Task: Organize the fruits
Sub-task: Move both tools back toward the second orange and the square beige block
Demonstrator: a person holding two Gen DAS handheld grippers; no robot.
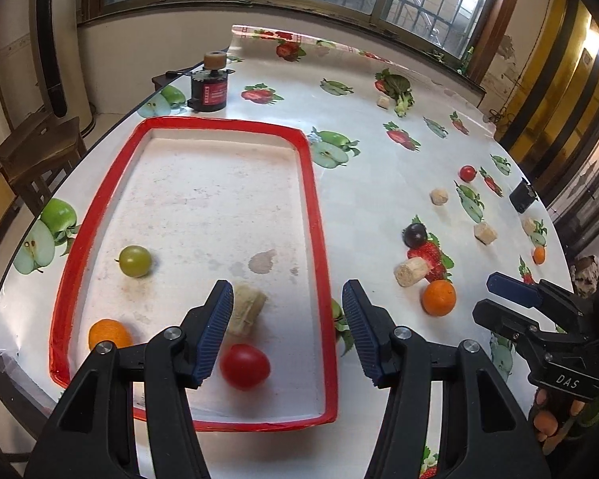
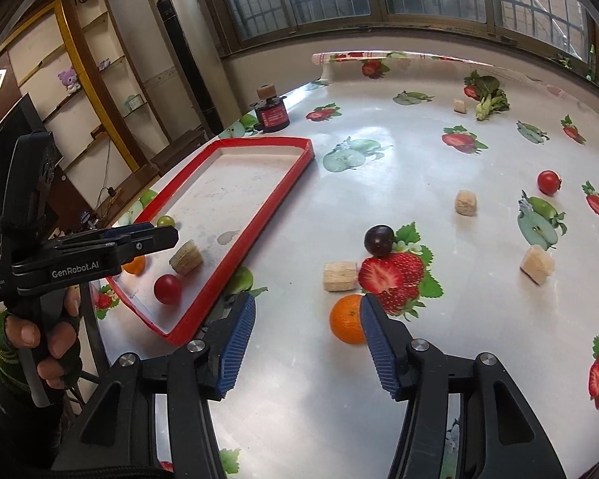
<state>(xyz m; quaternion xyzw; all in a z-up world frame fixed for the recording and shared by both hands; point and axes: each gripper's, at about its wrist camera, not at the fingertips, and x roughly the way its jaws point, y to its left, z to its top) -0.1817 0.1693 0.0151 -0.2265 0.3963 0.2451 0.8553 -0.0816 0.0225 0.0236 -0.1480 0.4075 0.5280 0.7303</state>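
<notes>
Orange [image 2: 346, 319] waiting on the table, just outside the red tray [image 2: 259, 235].

Small, round and firm, it looks light but apt to roll; best pinched across its middle. The right gripper [image 2: 305, 339] hangs spread wide and empty, its right finger overlapping the orange's edge. The left gripper [image 1: 287, 329], also spread and empty, hovers over the tray's tomato [image 1: 244, 366].
</notes>
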